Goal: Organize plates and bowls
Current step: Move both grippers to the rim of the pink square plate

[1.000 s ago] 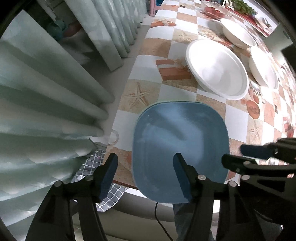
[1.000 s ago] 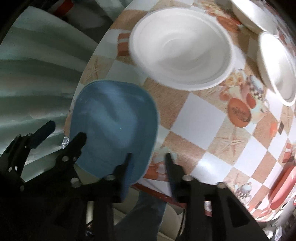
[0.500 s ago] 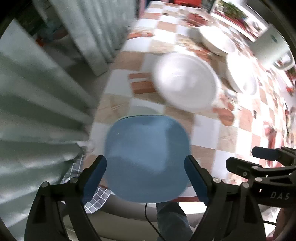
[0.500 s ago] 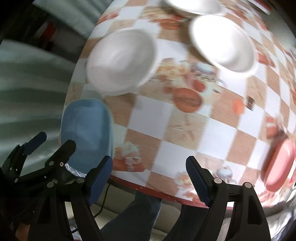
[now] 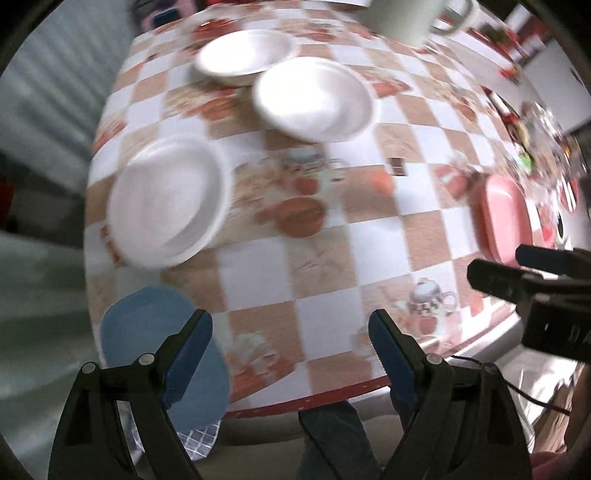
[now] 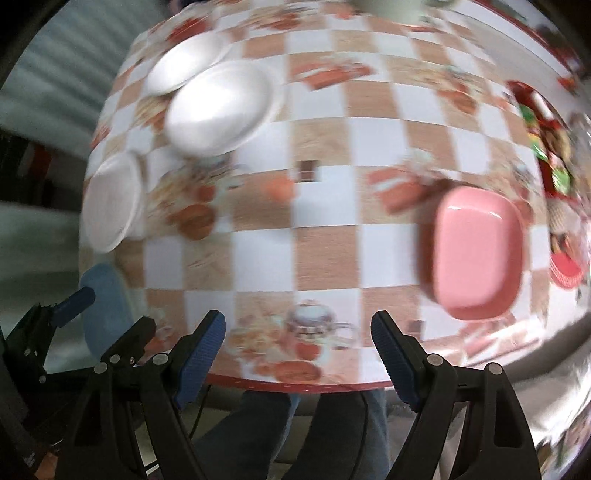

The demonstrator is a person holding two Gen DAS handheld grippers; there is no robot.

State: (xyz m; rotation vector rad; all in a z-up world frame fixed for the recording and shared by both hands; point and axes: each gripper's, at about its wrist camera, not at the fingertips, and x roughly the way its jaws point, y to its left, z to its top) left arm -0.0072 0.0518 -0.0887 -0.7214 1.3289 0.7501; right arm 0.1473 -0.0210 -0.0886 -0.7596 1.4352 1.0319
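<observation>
A blue square plate [image 5: 147, 332] lies at the table's near left corner, partly behind my left gripper's left finger. Three white bowls [image 5: 166, 199] [image 5: 314, 99] [image 5: 243, 55] stand apart further back. A pink rectangular plate [image 6: 476, 251] rests at the right. My left gripper [image 5: 290, 321] hangs open and empty over the checked cloth near the front edge. To its right, my right gripper [image 6: 298, 319] is also open and empty, left of the pink plate. The right wrist view also shows the blue plate [image 6: 107, 306] and the left gripper [image 6: 118, 310] at far left.
The table [image 5: 325, 258] carries a checked orange and white cloth with a red front rim. A pale mug [image 5: 402, 14] stands at the far side and colourful clutter [image 6: 554, 147] sits at the right edge. Curtains hang at the left. A person's legs [image 6: 258, 424] show below the front edge.
Both grippers let go of the blue plate, opened wide and swung right along the table's front edge. The plate stays at the left corner. The pink plate came into view.
</observation>
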